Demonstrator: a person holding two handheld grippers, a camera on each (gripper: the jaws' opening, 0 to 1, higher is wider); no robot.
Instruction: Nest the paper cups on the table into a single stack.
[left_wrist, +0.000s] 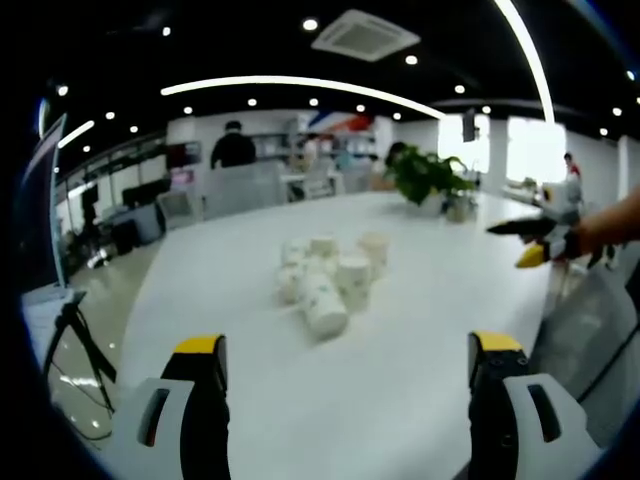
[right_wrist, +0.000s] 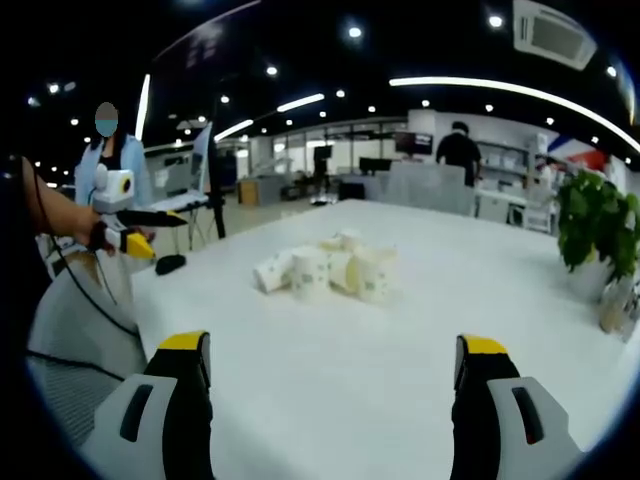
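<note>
My left gripper (left_wrist: 345, 365) and right gripper (right_wrist: 335, 365) stand released, jaws wide apart. Paper cups (left_wrist: 325, 280): white, faintly patterned, clustered; some upright, some toppled; exact count unclear.

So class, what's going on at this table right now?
A person holds a two-jaw gripper in each hand over a white table. The left gripper and right gripper are both open and empty, short of a cluster of paper cups near the table's middle. Some cups stand, others lie on their sides, so no single stack exists yet. A potted plant sits farther back.
</note>
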